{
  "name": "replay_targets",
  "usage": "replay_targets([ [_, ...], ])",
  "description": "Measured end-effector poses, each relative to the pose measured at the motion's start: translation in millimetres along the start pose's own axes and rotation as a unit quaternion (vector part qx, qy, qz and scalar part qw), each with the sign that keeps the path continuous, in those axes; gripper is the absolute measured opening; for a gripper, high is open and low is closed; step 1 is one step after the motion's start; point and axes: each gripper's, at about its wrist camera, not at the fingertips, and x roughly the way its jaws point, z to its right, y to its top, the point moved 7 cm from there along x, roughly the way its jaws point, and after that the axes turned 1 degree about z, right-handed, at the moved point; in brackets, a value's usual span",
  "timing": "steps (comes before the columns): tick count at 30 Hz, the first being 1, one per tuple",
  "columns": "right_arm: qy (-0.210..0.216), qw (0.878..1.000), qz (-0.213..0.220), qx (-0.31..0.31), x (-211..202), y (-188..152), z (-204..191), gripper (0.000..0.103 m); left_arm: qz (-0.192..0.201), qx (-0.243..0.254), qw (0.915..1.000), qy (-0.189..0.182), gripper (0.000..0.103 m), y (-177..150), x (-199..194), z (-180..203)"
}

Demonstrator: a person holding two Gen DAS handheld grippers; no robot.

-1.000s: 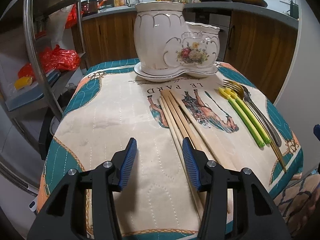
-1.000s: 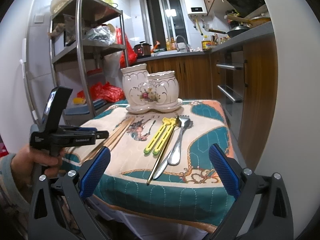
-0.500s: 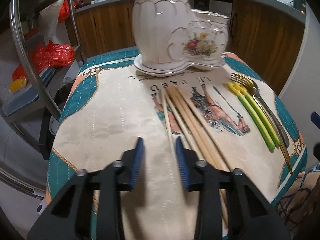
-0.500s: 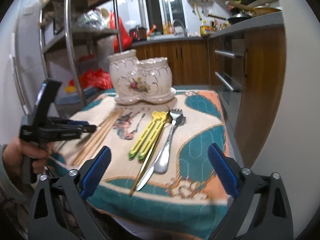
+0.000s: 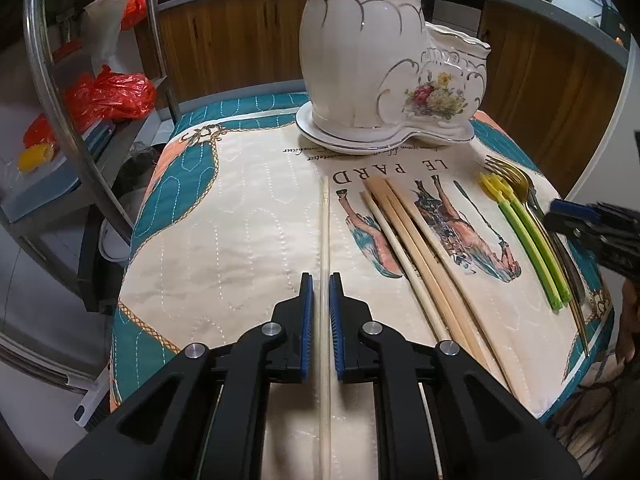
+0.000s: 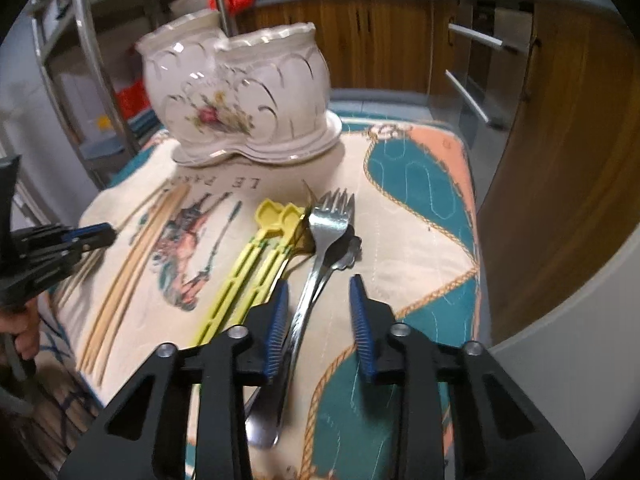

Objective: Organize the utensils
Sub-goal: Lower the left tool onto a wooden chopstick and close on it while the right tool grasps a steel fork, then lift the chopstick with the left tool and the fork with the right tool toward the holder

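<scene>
My left gripper (image 5: 319,284) is shut on a single pale chopstick (image 5: 324,236), which points toward the white floral ceramic holder (image 5: 384,64) at the table's far end. Several more chopsticks (image 5: 416,252) lie to its right. My right gripper (image 6: 318,292) is open, its jaws on either side of the silver fork (image 6: 320,248) handle, just above the cloth. Two yellow-green plastic utensils (image 6: 248,272) and a gold fork lie left of the silver fork. The holder also shows in the right wrist view (image 6: 236,92).
A quilted teal and cream cloth (image 5: 224,216) covers the small table. A metal shelf rack (image 5: 52,92) with red bags stands to the left. Wooden cabinets (image 6: 560,140) and an oven front stand close on the right.
My left gripper closed on one chopstick and pulled it left, apart from the others. My right gripper moved forward and down over the silver fork and narrowed its opening.
</scene>
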Motion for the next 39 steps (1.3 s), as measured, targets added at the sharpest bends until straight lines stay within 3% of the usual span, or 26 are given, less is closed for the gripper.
replay_targets([
  [2, -0.003, 1.000, -0.010, -0.003, 5.2, 3.0, 0.3, 0.025, -0.005, 0.009, 0.9999, 0.002, 0.010, 0.6, 0.4, 1.4],
  [5, -0.002, 1.000, -0.019, -0.006, 8.2, 6.5, -3.0, 0.009, -0.013, 0.020, 0.9997, 0.003, 0.010, 2.3, 1.8, 1.4],
  [8, -0.001, 1.000, -0.017, 0.001, 3.6, 8.3, -0.3, 0.007, -0.019, 0.024, 0.9995, 0.000, 0.010, 3.3, 2.0, -0.1],
  [15, -0.005, 1.000, -0.014, 0.019, -6.5, 9.1, 16.0, 0.006, -0.036, 0.019, 0.9990, -0.016, 0.010, 3.7, 3.8, -6.3],
  [21, -0.012, 0.998, -0.059, 0.016, 0.7, 1.8, 26.4, 0.006, -0.080, 0.044, 0.9954, -0.028, 0.010, 9.8, 9.3, -4.5],
  [32, 0.004, 0.979, -0.200, -0.040, 21.2, 14.9, 20.5, 0.008, -0.198, 0.114, 0.9723, -0.047, 0.014, 17.8, 23.0, -0.2],
  [36, 0.003, 0.974, -0.221, -0.052, 25.2, 17.6, 19.8, 0.008, -0.220, 0.136, 0.9650, -0.041, 0.015, 18.1, 25.5, 3.3],
  [39, 0.005, 0.977, -0.210, -0.046, 24.7, 19.0, 20.5, 0.007, -0.212, 0.138, 0.9666, -0.042, 0.013, 16.5, 23.7, 5.5],
])
